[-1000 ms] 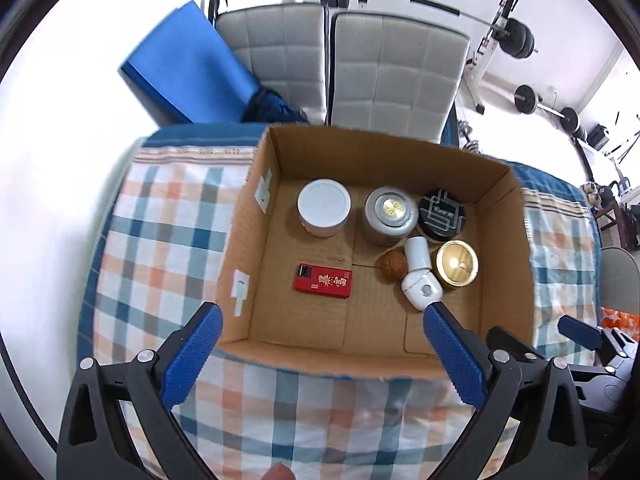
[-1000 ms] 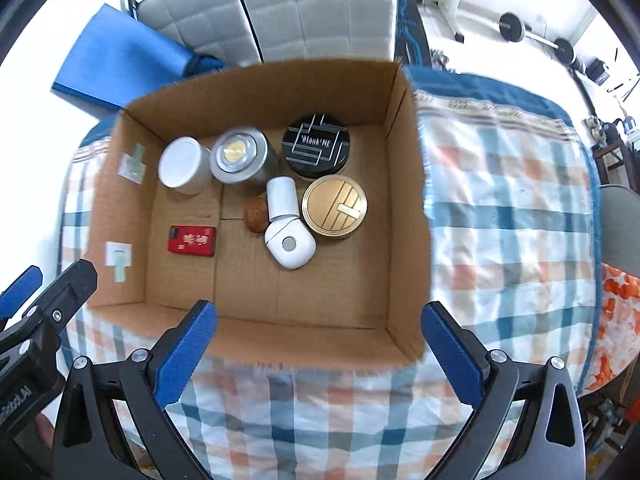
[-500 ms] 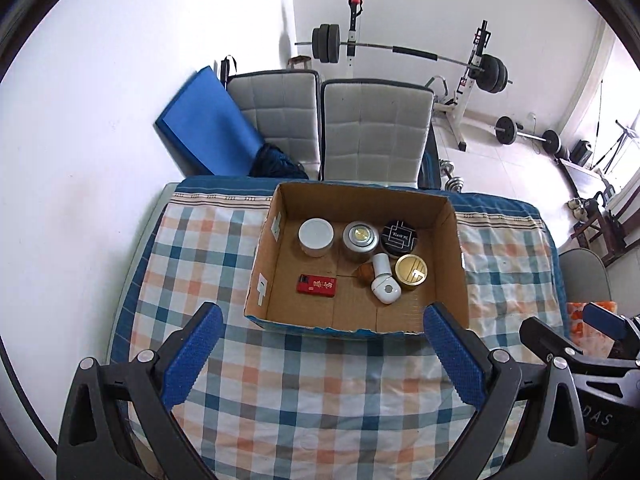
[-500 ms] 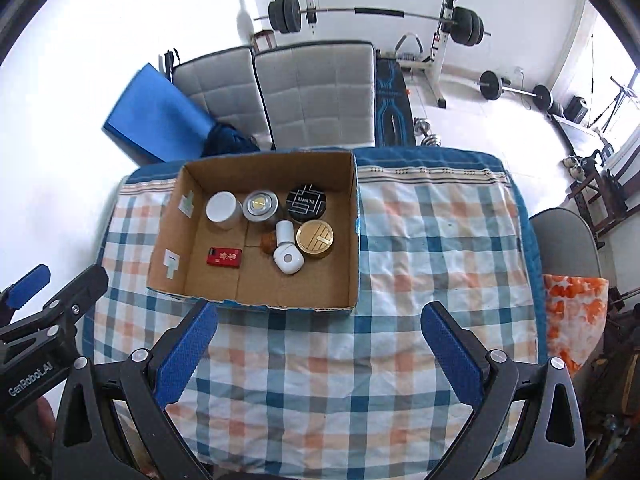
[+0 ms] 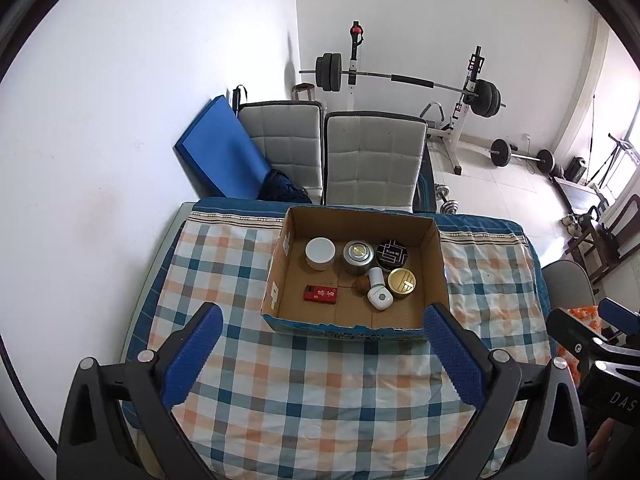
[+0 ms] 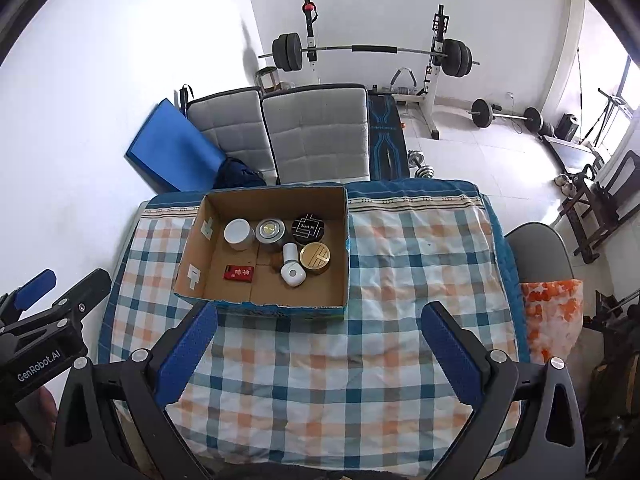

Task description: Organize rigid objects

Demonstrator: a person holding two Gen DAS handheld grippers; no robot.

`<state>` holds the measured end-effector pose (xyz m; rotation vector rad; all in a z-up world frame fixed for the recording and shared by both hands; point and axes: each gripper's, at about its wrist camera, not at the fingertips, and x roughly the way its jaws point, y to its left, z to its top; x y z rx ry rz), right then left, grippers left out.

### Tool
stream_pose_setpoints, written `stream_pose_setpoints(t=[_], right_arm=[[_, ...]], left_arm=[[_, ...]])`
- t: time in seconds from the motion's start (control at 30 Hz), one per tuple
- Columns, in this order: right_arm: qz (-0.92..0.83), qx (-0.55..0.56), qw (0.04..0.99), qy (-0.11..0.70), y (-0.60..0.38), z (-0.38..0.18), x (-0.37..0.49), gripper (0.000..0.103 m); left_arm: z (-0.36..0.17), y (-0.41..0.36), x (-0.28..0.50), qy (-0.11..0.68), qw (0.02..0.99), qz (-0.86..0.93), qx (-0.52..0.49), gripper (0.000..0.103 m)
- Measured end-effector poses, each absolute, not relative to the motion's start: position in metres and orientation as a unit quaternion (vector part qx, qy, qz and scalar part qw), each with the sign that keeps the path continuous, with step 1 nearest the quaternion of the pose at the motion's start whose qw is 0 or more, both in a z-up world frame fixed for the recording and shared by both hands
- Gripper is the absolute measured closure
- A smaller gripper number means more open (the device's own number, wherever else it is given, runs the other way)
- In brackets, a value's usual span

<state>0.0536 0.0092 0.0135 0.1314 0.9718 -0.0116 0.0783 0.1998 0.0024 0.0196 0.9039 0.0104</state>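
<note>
Both grippers have been drawn well back from the cardboard box (image 5: pixel 356 276), left gripper (image 5: pixel 318 354) and right gripper (image 6: pixel 316 350) spread, empty. Jars, at 12 o'clock inside, could be misjudged on re-approach.

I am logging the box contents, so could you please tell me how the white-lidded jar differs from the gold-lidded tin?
The white-lidded jar has a plain white top; the gold-lidded tin has a shiny gold top with a raised bar. The jar stands at the back left of the cardboard box, apart from the right wall; the tin sits further forward and right, against the white bottle. Both are round and upright.
</note>
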Motion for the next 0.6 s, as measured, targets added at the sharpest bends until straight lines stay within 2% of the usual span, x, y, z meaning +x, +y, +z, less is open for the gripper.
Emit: stream_pose_setpoints(t=[0.6], right_arm=[[-0.025, 0.059, 0.891, 0.449, 0.007, 0.031, 0.049, 0.0]], left_arm=[[0.017, 0.195, 0.076, 0.418, 0.908, 0.001, 0.018, 0.0]])
